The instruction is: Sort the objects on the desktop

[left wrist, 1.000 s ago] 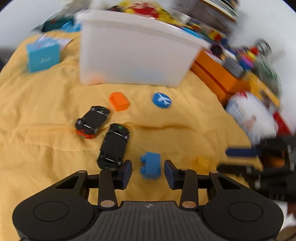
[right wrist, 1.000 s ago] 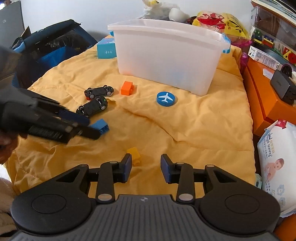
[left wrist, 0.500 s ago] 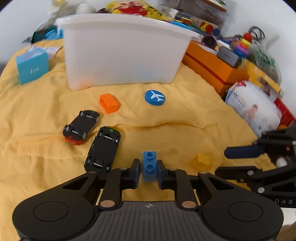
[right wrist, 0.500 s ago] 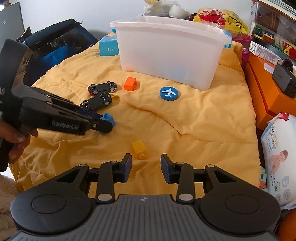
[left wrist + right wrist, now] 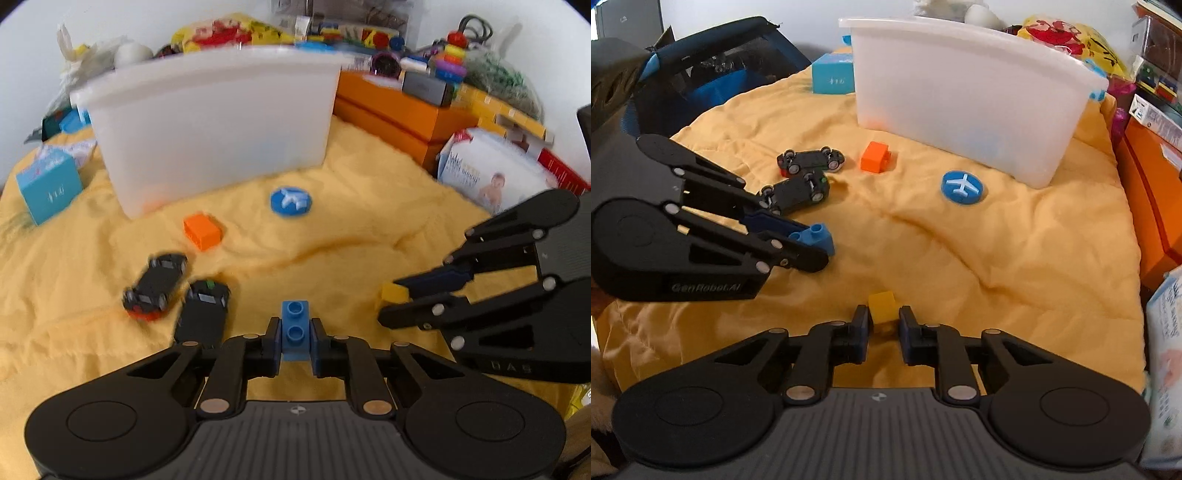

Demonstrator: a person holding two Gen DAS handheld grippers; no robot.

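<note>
My left gripper (image 5: 294, 332) is closing tight on a blue brick (image 5: 294, 310), studs up, just above the yellow cloth (image 5: 369, 229). From the right wrist view the same gripper (image 5: 820, 247) holds that brick (image 5: 816, 234) at the left. My right gripper (image 5: 883, 321) closes onto a small yellow brick (image 5: 882, 304), pads pressing its sides on the cloth; it shows at the right of the left wrist view (image 5: 391, 302). An orange brick (image 5: 202, 230), a blue airplane disc (image 5: 291, 199) and two upturned black toy cars (image 5: 157, 284) (image 5: 205, 310) lie before the white bin (image 5: 214, 129).
A light blue box (image 5: 48, 192) sits left of the bin. Orange boxes (image 5: 399, 114) and a wipes pack (image 5: 495, 177) line the cloth's right edge, with toy clutter behind. A black and blue bag (image 5: 713, 74) stands off the far left edge.
The left jaws closed on the blue brick and lifted it slightly while the wrist rolled. The right gripper moved forward and down over the yellow brick and shut on it.
</note>
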